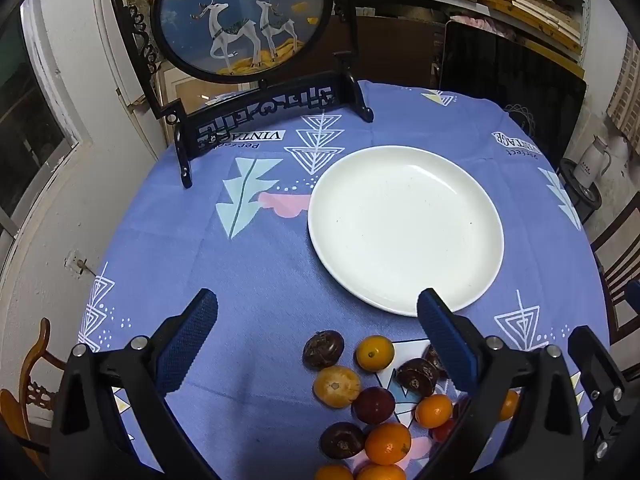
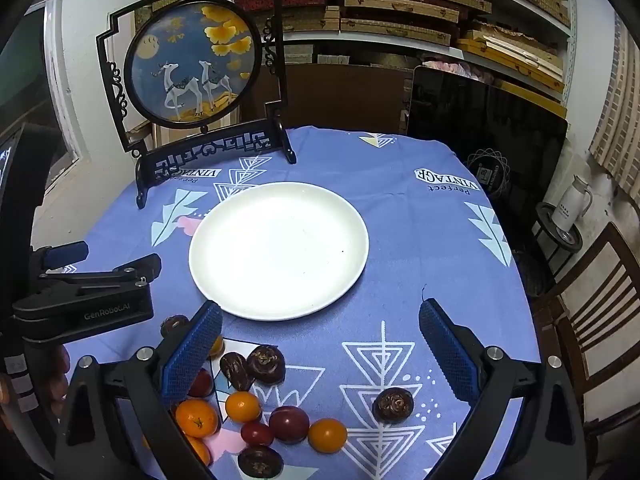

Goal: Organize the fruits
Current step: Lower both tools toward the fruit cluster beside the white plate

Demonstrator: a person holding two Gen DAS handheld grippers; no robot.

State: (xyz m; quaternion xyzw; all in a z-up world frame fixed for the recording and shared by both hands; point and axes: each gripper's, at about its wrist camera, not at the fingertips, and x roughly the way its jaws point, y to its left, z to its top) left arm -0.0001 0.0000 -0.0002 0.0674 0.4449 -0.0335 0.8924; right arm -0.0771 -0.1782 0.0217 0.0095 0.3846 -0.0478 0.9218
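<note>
Black grippers, blue ridged jaws.

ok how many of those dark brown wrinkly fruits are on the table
5 dark brown fruits: one half hidden behind the blue finger, two touching mid-pile, one alone at right, one at the bottom edge. Others may be hidden.

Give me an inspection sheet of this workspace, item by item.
Surface: round table under a blue patterned tablecloth.
Job's things: white plate with nothing on it; oranges, dark red fruits and brown water chestnuts loose on the cloth near the plate's front edge.
Clutter: framed deer screen at the table's back.
Grippers: left gripper and right gripper both open, holding nothing.
Cables: nothing seen.
Surroundings: stacked shelves, white kettle, wooden chair.
</note>
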